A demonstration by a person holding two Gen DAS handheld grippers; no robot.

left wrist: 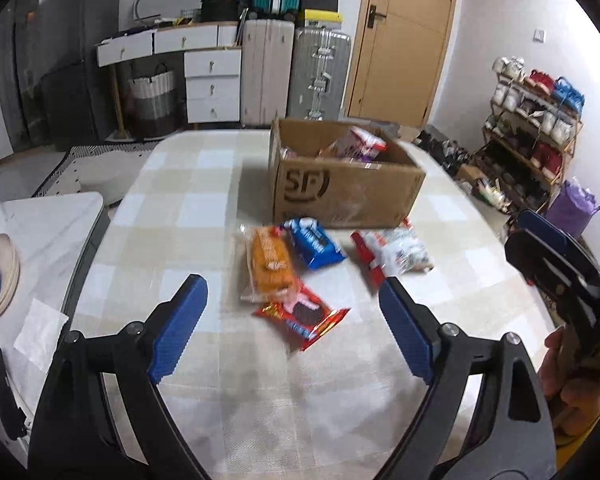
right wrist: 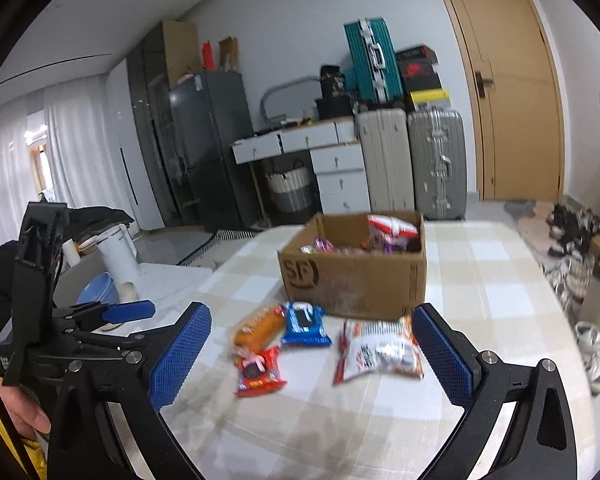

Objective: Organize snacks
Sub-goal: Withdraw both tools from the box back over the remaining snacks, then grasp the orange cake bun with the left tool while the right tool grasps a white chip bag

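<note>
Both my grippers over the bench [left wrist: 172, 208]
Left gripper [left wrist: 290, 312] and right gripper [right wrist: 312, 352] spread apart, empty; 4 snack packs [left wrist: 296, 272] near the box [left wrist: 348, 192].

Four snack packets [left wrist: 296, 276] flat on checked table, just before open cardboard box [left wrist: 344, 184] holding more.

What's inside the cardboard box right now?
The cardboard box is open and already holds snack packets: a red-and-white bag sticks up at the back, with smaller wrapped packets beside it. Its walls hide whatever lies lower down.
</note>
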